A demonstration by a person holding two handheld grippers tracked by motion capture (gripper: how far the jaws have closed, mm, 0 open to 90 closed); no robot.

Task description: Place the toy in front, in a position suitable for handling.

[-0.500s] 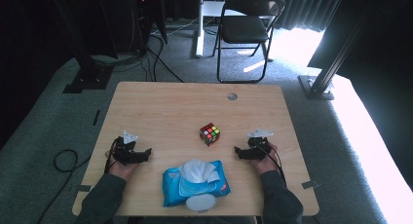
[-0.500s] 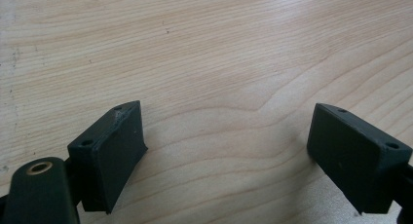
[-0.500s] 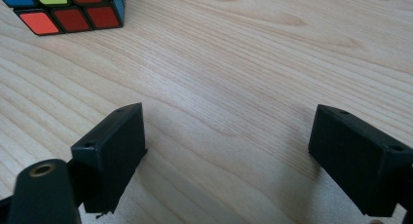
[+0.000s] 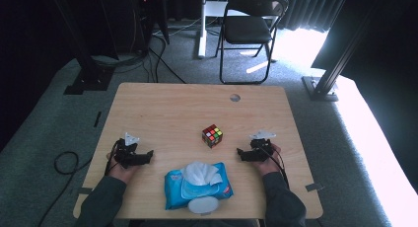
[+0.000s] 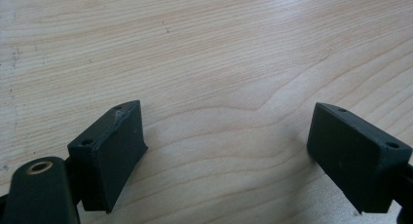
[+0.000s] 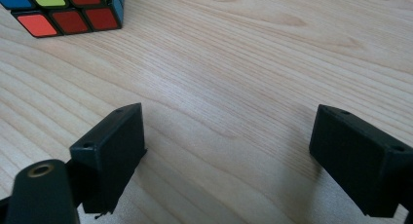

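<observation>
On the wooden table (image 4: 162, 108) the left gripper (image 4: 146, 156) rests at about eight o'clock from the table's middle, low on the wood and held in the person's left hand (image 4: 121, 169), its tips pointing toward three o'clock. Its jaws stand wide apart with bare wood grain between them, as the left gripper view shows, and nothing is held. The right gripper (image 4: 241, 154) lies at about four o'clock, in the right hand (image 4: 270, 160), its tips pointing toward nine o'clock; its jaws are likewise spread wide with bare table between them. The puzzle cube (image 4: 212, 135) sits near the table's middle, at roughly ten o'clock from the right gripper and apart from it, turned so that one corner faces the person; in the right gripper view the puzzle cube (image 6: 65, 9) appears at eleven o'clock beyond the jaws, its red, orange, blue and green stickers showing. Between the two grippers, at six o'clock from the cube and close to the near edge, lies a blue wet-wipe pack (image 4: 197, 186), its lid flipped open and a white wipe (image 4: 201, 171) bunched up out of the top.
</observation>
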